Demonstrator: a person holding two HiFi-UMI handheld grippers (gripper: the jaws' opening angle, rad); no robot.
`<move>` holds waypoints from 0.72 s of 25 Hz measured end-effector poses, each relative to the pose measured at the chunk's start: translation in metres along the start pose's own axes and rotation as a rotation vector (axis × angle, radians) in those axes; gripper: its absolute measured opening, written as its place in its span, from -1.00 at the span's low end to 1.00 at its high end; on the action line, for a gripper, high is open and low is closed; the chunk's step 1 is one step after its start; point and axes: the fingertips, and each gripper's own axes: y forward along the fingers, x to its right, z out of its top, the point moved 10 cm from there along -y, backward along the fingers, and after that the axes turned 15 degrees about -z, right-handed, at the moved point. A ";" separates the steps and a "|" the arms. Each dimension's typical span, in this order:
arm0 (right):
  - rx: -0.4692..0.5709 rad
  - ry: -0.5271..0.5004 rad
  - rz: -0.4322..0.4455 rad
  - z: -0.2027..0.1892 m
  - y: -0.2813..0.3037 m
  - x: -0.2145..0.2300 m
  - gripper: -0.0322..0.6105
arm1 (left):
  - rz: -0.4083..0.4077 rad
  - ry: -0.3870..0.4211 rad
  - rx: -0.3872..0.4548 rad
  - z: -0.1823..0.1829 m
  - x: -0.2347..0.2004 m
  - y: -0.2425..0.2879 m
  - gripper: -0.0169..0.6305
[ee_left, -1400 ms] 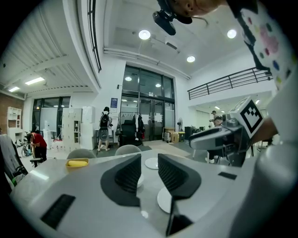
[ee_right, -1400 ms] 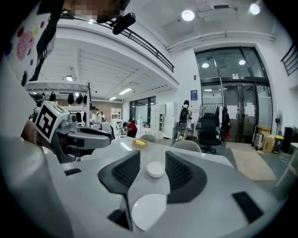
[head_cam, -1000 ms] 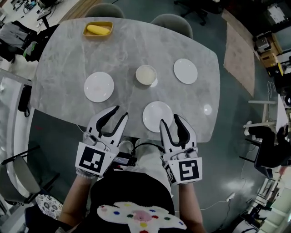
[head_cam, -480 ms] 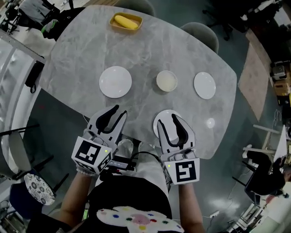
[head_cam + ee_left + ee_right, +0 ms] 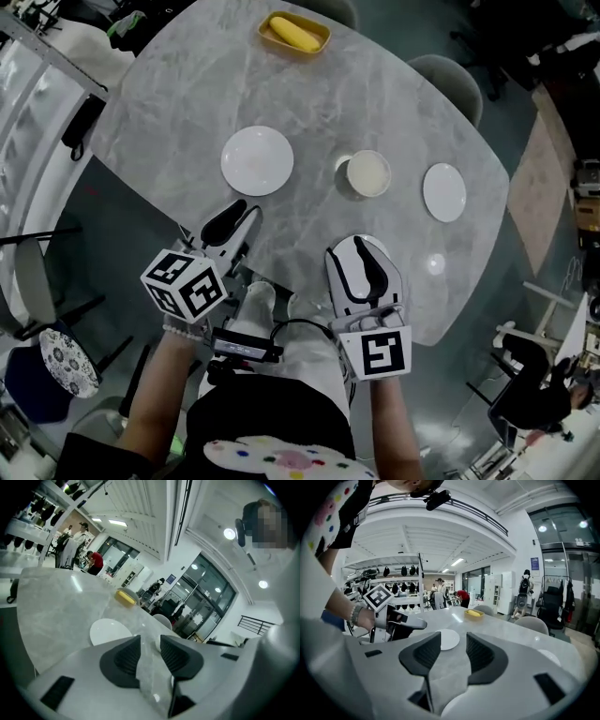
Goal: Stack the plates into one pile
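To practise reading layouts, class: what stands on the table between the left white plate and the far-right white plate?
A pale bowl stands between the left plate and the far-right plate, touching neither; the head view shows this.

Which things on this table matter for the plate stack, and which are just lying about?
For the job:
- left plate
- right plate
- near plate at the table edge

Lying about:
- bowl
- yellow tray
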 end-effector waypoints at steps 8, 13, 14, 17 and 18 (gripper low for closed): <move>-0.011 -0.019 0.050 -0.008 0.019 -0.005 -0.42 | 0.125 -0.120 0.001 -0.017 -0.036 0.003 -0.47; -0.015 -0.020 0.071 -0.011 0.026 -0.008 -0.42 | 0.160 -0.223 0.039 -0.025 -0.054 0.006 -0.41; -0.018 -0.020 0.073 -0.011 0.027 -0.009 -0.42 | 0.167 -0.243 0.046 -0.026 -0.057 0.006 -0.39; -0.026 -0.019 0.078 -0.013 0.029 -0.010 -0.42 | 0.166 -0.332 0.091 -0.031 -0.066 0.008 -0.35; -0.029 -0.020 0.079 -0.013 0.029 -0.010 -0.42 | 0.161 -0.373 0.112 -0.033 -0.068 0.009 -0.32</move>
